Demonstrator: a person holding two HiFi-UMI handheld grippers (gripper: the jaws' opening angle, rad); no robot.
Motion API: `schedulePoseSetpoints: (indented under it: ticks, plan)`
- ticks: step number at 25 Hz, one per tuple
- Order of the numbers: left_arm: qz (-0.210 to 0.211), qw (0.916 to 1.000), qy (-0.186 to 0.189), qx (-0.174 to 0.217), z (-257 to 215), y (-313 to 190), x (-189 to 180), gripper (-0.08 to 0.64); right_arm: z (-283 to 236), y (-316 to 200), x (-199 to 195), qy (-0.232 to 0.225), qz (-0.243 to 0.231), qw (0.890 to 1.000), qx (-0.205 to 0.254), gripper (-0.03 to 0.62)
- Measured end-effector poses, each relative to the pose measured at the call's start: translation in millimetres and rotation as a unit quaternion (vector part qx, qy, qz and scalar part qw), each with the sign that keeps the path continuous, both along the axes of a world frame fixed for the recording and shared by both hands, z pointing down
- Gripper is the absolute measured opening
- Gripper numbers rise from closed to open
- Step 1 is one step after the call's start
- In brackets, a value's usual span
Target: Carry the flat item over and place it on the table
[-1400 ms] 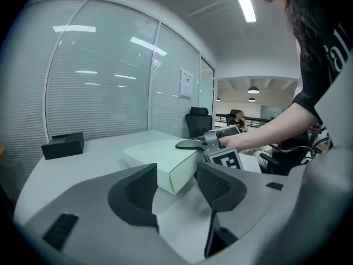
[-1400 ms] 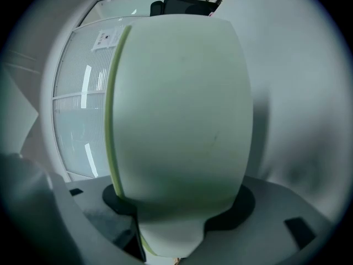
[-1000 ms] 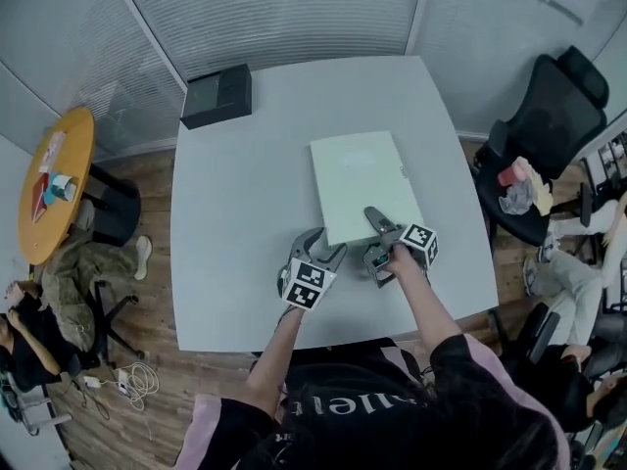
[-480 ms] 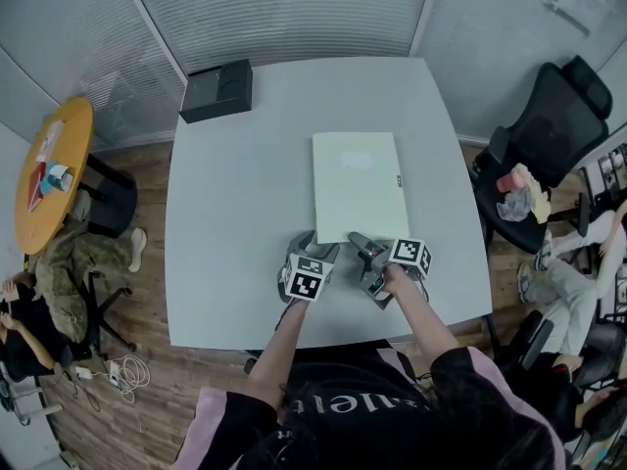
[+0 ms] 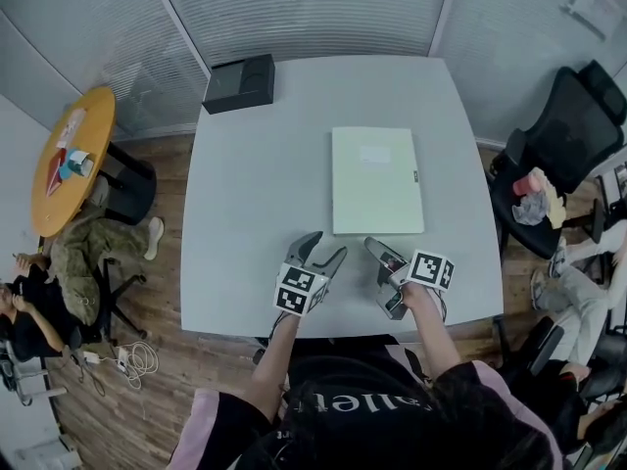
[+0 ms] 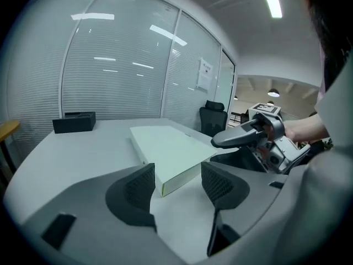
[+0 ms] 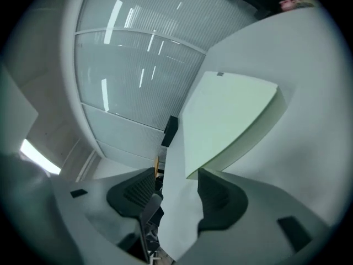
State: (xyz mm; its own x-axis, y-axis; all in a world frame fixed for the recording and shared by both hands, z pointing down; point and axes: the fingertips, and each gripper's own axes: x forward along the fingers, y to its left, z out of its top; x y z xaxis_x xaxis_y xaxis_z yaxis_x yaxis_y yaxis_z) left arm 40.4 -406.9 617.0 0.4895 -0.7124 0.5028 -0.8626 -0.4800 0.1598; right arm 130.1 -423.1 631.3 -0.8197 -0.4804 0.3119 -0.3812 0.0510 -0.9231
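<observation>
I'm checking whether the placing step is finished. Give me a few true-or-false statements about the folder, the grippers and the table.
1. The light green folder lies flat on the grey table. True.
2. The left gripper grips the folder. False: its jaws stand apart and empty, short of the folder's near edge.
3. Nothing is between the right gripper's jaws. True.
4. The black box sits on top of the folder. False: it stands apart from it, at the table's far left corner.

Flat item point(image 5: 377, 179) was pale green, plain. Table point(image 5: 245, 213) lt grey. Box point(image 5: 240, 83) blk. Side table point(image 5: 71, 155) orange. Floor point(image 5: 167, 292) brown, wood-grain. Chair point(image 5: 568, 125) blk. Blinds point(image 5: 294, 13) wht, fine-striped.
</observation>
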Motion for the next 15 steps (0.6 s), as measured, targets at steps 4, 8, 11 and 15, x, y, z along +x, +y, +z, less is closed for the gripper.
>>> schedulePoseSetpoints:
  ticks: [4,8,11,15]
  plan:
    - [-0.022,0.9988,0.031,0.03,-33.4,23.6,-12.2,0.257,-25.0,9.3,-2.6,0.029,-0.026,0.997,0.07,0.194]
    - [-0.061,0.9948,0.053,0.062,-61.4,47.1,-32.3,0.218,-48.8,16.8,-7.8,0.036,-0.045,0.988,0.14,0.169]
    - [-0.087,0.991,0.07,0.073,-74.6,67.1,-43.0,0.202,-61.7,22.5,-9.6,0.045,-0.06,0.981,0.181,0.157]
    - [-0.097,0.9904,0.05,0.084,-86.1,93.8,-56.5,0.16,-71.1,35.7,-16.8,0.07,-0.086,0.968,0.226,0.128]
